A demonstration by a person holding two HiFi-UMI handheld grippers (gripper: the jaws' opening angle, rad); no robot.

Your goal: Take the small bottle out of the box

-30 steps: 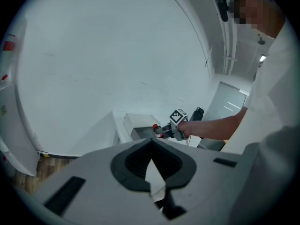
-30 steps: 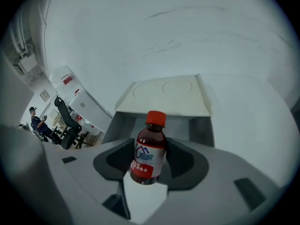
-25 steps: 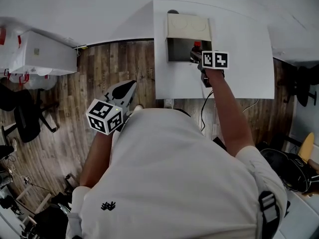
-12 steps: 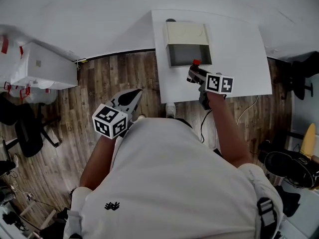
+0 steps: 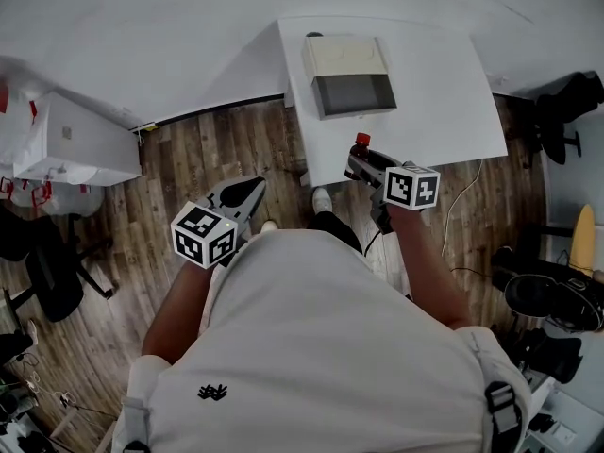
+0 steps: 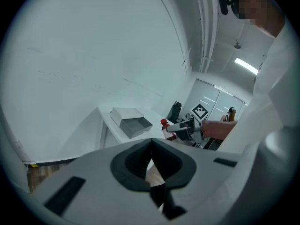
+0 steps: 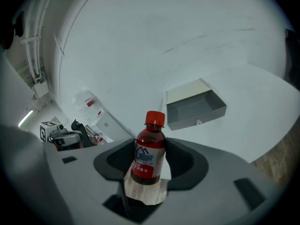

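The small bottle [image 7: 149, 154], dark red with a red cap, stands upright between the jaws of my right gripper [image 7: 150, 146], which is shut on it. In the head view, the bottle [image 5: 360, 145] and right gripper [image 5: 362, 164] hover just off the front edge of the white table [image 5: 434, 92]. The open grey box [image 5: 351, 94] lies on its side at the table's back, empty inside. Over the floor hangs my left gripper [image 5: 247, 189], shut and holding nothing. The left gripper view shows the box [image 6: 131, 121] and the bottle [image 6: 165, 127] far ahead.
A white cabinet [image 5: 71, 138] stands at the left with a black office chair [image 5: 47, 226] in front of it. Another dark chair [image 5: 564, 121] sits right of the table. A cable [image 5: 462, 196] hangs off the table's front. Wooden floor [image 5: 226, 140] lies below.
My right gripper has drawn the bottle out of the box and back toward the person, past the table's front edge. The left gripper has barely moved.
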